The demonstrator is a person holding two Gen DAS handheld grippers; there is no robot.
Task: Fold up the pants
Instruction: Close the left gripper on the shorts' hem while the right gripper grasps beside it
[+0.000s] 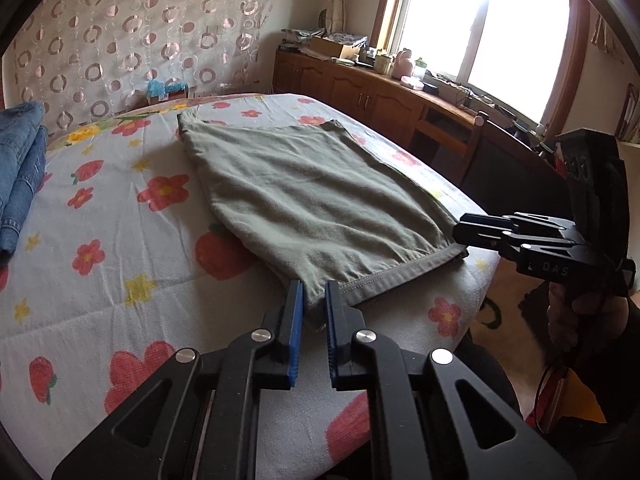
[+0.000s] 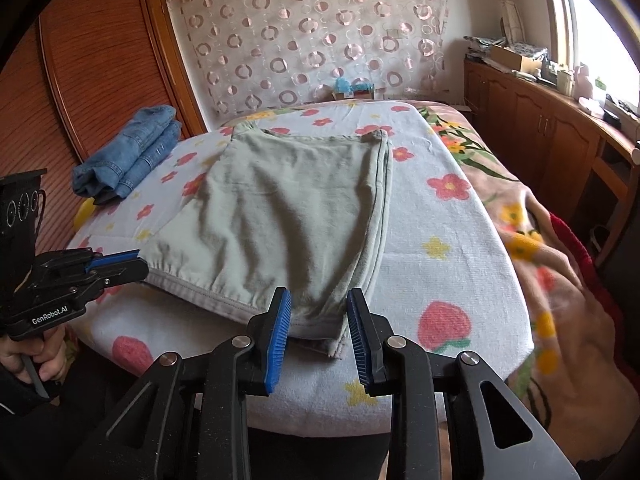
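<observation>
Grey-green pants (image 1: 312, 192) (image 2: 288, 208) lie folded flat on the flowered bed sheet (image 1: 120, 220) (image 2: 432, 240), with the stitched band along the near edge. My left gripper (image 1: 314, 286) is shut on the near left corner, and cloth is bunched between its blue pads. In the right wrist view, the left gripper (image 2: 140, 266) pinches that same corner. My right gripper (image 2: 318, 294) stands open astride the near right corner. The cloth there lies flat between the pads. From the left wrist view, the right gripper (image 1: 458, 232) sits at that corner's edge.
Folded blue jeans (image 1: 20, 168) (image 2: 132, 152) lie at the bed's far left. A flowered blanket (image 2: 540, 240) hangs over the right side. Wooden cabinets (image 1: 360, 92) (image 2: 540, 132) run under the window. A wooden wardrobe (image 2: 80, 60) stands at the left. A person's hand (image 2: 40, 360) holds the left gripper's handle.
</observation>
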